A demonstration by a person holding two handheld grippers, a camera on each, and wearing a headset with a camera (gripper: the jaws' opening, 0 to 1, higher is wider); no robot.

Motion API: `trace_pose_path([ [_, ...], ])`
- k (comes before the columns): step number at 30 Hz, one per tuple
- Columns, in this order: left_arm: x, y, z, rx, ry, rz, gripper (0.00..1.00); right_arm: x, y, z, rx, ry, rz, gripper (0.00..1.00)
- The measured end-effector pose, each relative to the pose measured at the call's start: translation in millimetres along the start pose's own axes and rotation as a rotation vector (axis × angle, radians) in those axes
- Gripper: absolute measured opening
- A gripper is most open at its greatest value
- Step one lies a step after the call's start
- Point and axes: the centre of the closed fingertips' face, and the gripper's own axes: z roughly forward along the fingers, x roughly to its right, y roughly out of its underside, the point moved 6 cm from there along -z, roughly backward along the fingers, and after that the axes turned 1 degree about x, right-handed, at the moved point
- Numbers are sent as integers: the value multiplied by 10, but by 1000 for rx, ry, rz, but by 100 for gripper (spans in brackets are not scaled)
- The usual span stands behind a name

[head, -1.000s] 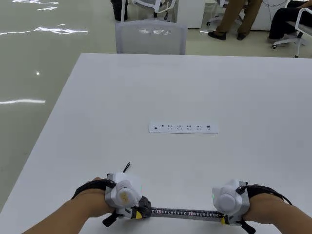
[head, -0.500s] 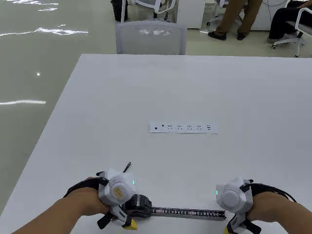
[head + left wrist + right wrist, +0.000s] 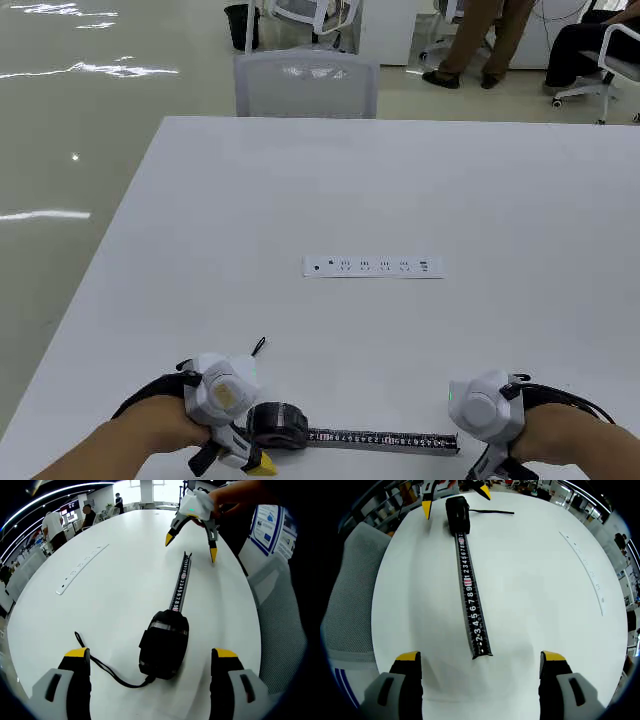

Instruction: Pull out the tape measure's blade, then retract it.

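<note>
The black tape measure (image 3: 278, 424) lies on the white table (image 3: 400, 180) near its front edge. Its blade (image 3: 385, 438) is pulled out to the right and rests flat. My left gripper (image 3: 151, 653) is open, one jaw on each side of the case (image 3: 164, 642), not touching it. My right gripper (image 3: 480, 656) is open just behind the blade's hooked end (image 3: 482, 651), with a small gap to it. From the left gripper view, the right gripper (image 3: 191, 547) stands beyond the blade tip (image 3: 187, 555). A thin black lanyard (image 3: 100, 667) trails from the case.
A white power strip (image 3: 372, 266) is set flat in the middle of the table. A grey chair (image 3: 305, 85) stands at the far edge. People's legs and office chairs (image 3: 590, 50) are at the back right. A grey mesh seat (image 3: 350, 580) sits beside the table's front edge.
Both grippers have opened and drawn back: the left let go of the case, the right let go of the blade's end. The blade stays pulled out on the table.
</note>
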Motion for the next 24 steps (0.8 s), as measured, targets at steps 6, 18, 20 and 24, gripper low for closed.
trace_pose_path([
  [6, -117, 13, -106, 68, -71, -53, 99, 15, 2, -94, 36, 61, 22, 100],
  [18, -244, 0, -417, 285, -195, -249, 99, -33, 84, -134, 193, 147, 272, 100],
  [20, -246, -11, -516, 331, -245, -285, 99, -27, 145, -114, 201, 203, 297, 100],
  [24, -188, 146, -577, 363, -279, -304, 99, -163, 224, -133, 266, 221, 373, 100],
])
